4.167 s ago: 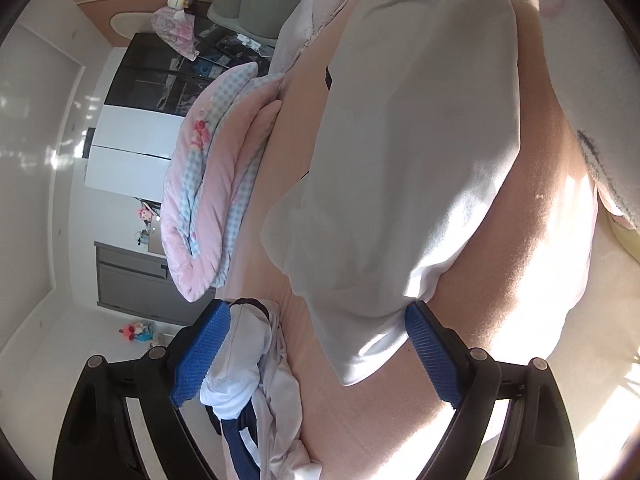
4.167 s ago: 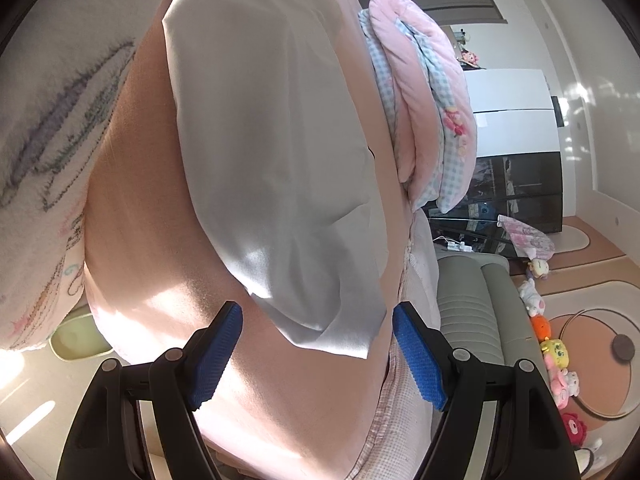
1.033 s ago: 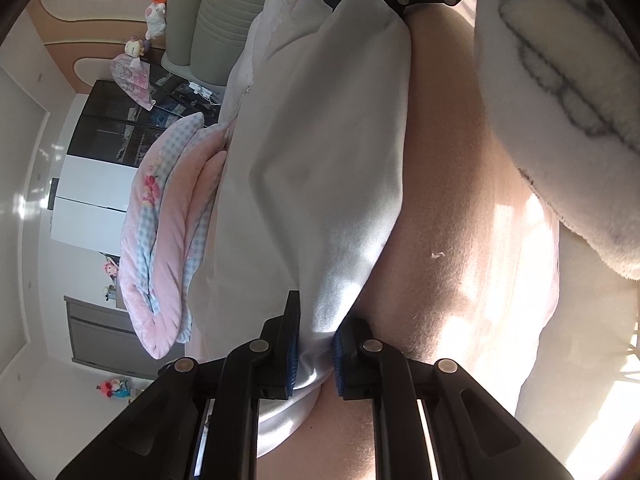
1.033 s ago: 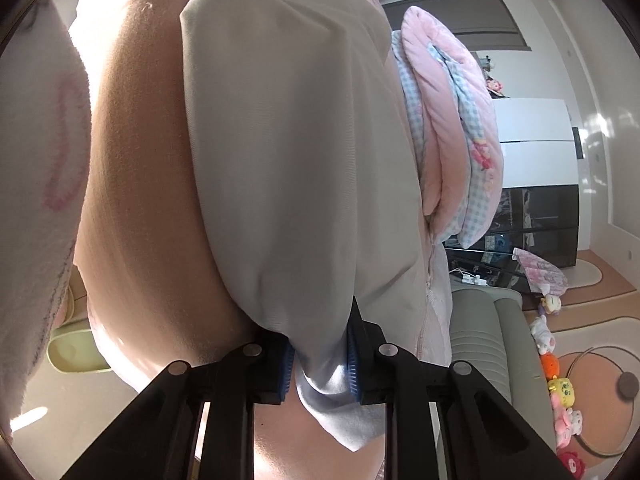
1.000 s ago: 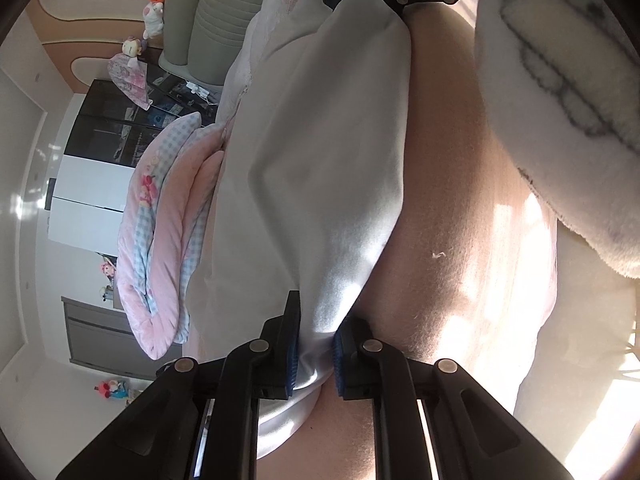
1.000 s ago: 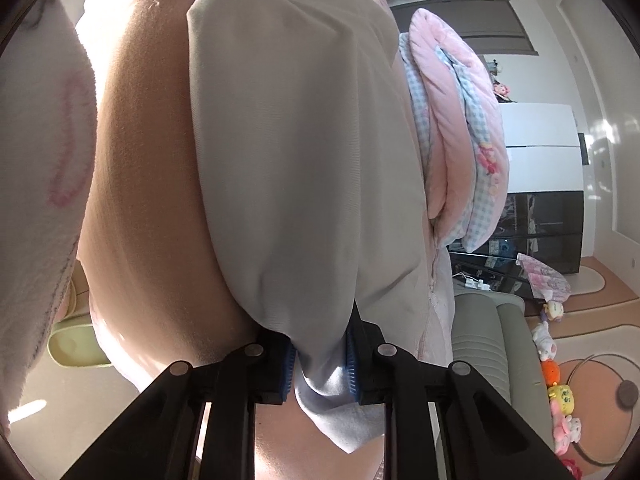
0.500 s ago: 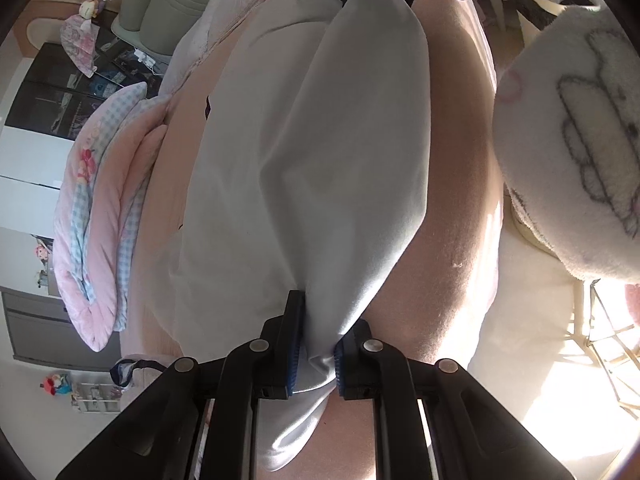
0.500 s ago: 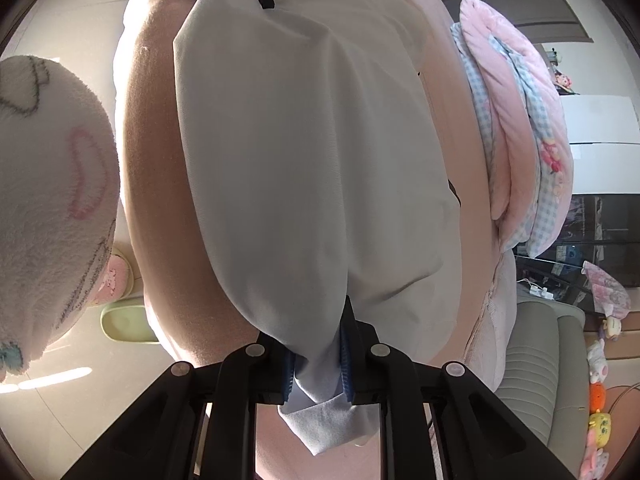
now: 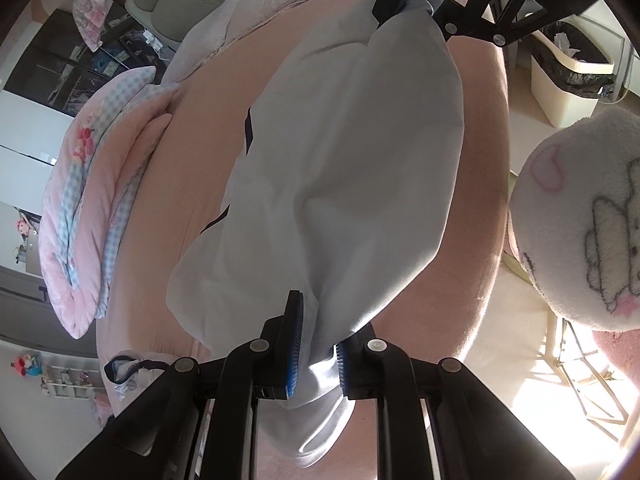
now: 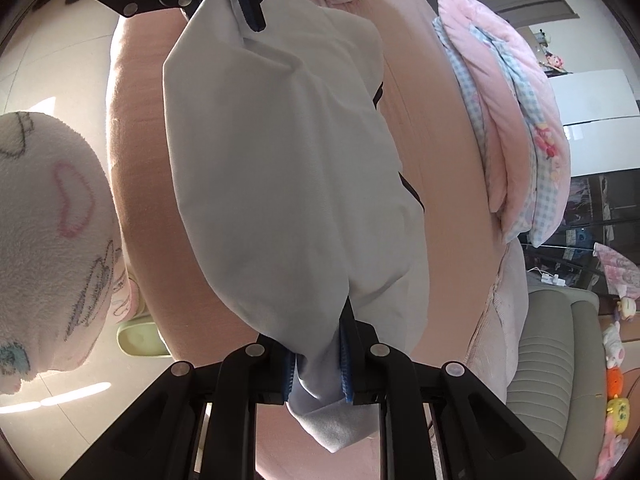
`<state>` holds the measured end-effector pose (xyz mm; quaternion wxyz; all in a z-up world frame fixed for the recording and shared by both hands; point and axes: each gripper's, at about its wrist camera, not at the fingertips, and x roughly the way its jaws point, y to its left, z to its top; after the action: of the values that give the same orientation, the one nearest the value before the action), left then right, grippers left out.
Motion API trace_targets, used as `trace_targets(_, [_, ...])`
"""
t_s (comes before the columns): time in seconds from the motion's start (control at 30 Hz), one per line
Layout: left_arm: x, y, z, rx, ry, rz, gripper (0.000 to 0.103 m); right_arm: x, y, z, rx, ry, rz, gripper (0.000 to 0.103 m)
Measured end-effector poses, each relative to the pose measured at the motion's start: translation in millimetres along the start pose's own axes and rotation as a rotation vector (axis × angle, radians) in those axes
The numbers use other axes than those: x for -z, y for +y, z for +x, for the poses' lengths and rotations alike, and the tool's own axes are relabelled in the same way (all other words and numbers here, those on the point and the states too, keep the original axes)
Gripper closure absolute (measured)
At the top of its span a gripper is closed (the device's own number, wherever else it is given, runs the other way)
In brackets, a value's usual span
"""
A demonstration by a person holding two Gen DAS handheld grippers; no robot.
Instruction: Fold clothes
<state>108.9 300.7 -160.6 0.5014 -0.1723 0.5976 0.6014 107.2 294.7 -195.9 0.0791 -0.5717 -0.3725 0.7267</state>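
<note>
Left claw (image 9: 316, 354): blue pads clamped on one end of pale grey-blue cotton garment (image 9: 344, 168). Right claw (image 10: 316, 364): clamped likewise on opposite end. Garment slung between the two, raised along one long edge, far side draped on peach-pink bed sheet (image 9: 200, 168).

Judged step: carrying gripped edge over for lengthwise fold.

Next move calls for both claws travelling level and together, keeping cloth taut, laying edge square onto far edge before releasing.

Rolled pink gingham quilt (image 10: 516, 128) lies beside, apart from garment.
</note>
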Motion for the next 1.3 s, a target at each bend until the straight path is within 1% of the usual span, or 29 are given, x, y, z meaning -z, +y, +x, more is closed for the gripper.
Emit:
trace_targets(0.1, [-1,6,-4,-0.003,-0.008,-0.017,0.090,0,-9,-1,0.003,-0.005,0.014,0.087])
trace_targets(0.33, [-4,22,-12,-0.003,-0.026,-0.062,0.089,5,-22,-2,-0.030,-0.013,0.085,0.087])
trace_targets(0.4, [-5,27,-13,-0.004,-0.031,-0.070,0.087,5,-30,-3,-0.044,-0.022,0.109,0.087])
trace_targets(0.73, [-11,55,-18,-0.010,-0.056,-0.110,0.087,7,-66,-8,-0.109,-0.067,0.227,0.087])
trace_targets(1.13, [-23,96,-12,-0.031,-0.087,-0.109,0.087,2,-109,-1,-0.129,-0.106,0.321,0.086])
trace_targets(1.27, [-27,109,-7,-0.039,-0.097,-0.103,0.087,-1,-128,7,-0.148,-0.118,0.378,0.085])
trace_targets(1.3, [-28,112,-7,-0.040,-0.102,-0.109,0.087,-1,-133,9,-0.164,-0.123,0.401,0.085])
